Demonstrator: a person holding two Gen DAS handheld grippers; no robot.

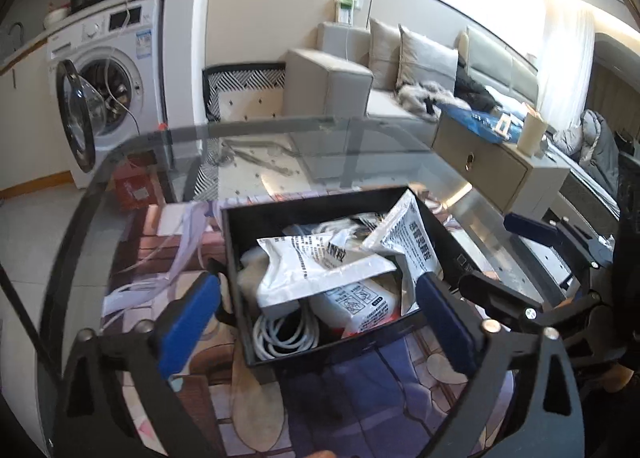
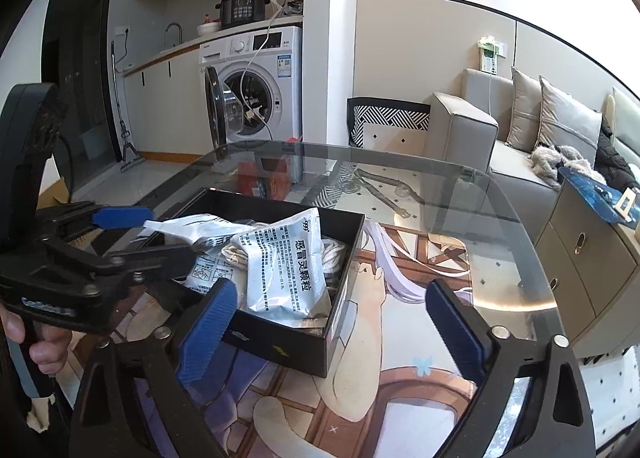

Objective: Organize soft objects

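A black open box [image 1: 240,230] [image 2: 340,322] stands on a printed mat on the glass table. It holds several white soft pouches [image 1: 316,270] [image 2: 284,270] with black print and a coiled white cable [image 1: 280,330]. My left gripper [image 1: 316,310] is open, its blue pads either side of the box's near end, holding nothing. My right gripper [image 2: 332,318] is open and empty, its left pad by the box's near corner. The right gripper also shows at the right in the left wrist view [image 1: 532,258], and the left gripper at the left in the right wrist view [image 2: 120,234].
The round glass table [image 2: 500,194] has a dark rim. A washing machine [image 2: 260,78] with its door open stands behind, a grey sofa [image 2: 500,130] and a low cabinet [image 2: 592,258] to the right. A red box [image 2: 264,178] lies under the glass.
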